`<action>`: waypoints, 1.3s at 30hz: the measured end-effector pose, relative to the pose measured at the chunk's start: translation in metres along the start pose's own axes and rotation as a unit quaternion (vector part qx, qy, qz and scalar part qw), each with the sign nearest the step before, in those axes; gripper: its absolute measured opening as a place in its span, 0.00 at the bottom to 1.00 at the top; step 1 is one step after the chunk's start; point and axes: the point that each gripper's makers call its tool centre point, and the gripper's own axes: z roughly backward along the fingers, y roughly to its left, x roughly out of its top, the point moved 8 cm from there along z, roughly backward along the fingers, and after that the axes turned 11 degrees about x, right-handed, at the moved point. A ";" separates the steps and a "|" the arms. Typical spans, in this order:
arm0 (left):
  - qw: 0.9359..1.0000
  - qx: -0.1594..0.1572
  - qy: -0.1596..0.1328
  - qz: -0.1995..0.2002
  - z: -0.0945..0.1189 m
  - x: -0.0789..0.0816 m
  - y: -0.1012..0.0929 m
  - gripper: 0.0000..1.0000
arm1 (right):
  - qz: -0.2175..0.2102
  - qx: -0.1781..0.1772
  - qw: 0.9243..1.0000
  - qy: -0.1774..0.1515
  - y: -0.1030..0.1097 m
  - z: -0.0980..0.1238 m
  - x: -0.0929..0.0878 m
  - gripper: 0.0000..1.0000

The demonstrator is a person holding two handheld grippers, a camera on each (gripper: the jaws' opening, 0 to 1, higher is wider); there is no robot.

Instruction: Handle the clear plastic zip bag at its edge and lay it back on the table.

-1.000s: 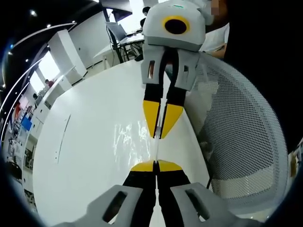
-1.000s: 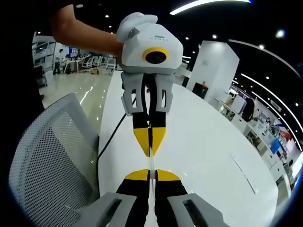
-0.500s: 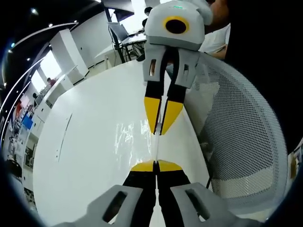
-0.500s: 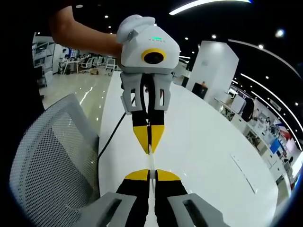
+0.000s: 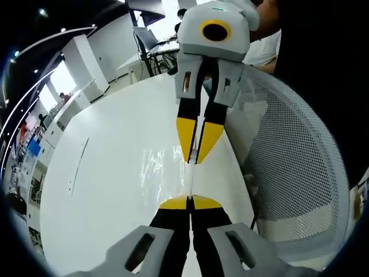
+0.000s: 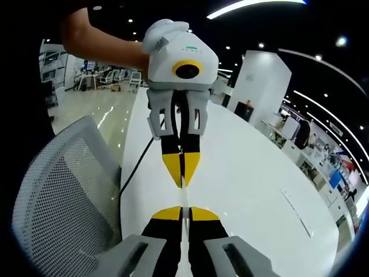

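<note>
The clear plastic zip bag (image 5: 167,167) is stretched taut by its edge, seen edge-on as a thin strip, its glossy transparent film faintly visible above the white table (image 5: 104,173), near the table's edge beside the mesh chair.

Bright ceiling lights; table (image 5: 109,173) glare; fisheye warp

No legible text, label or number anywhere.

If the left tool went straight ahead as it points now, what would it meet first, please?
Most likely the right tool, tip to tip with the left tool, both shut on the zip bag's edge.
</note>
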 end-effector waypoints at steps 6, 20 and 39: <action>1.000 0.001 0.001 0.002 0.001 -0.001 0.000 0.00 | 0.000 0.001 1.000 -0.001 0.001 -0.001 0.001 0.00; 1.000 0.005 0.001 0.008 0.004 -0.004 -0.001 0.00 | -0.001 0.002 1.000 -0.004 0.000 -0.001 0.002 0.00; 1.000 0.005 -0.001 0.010 0.005 -0.004 0.002 0.00 | -0.006 -0.001 1.000 -0.006 -0.001 0.002 0.001 0.00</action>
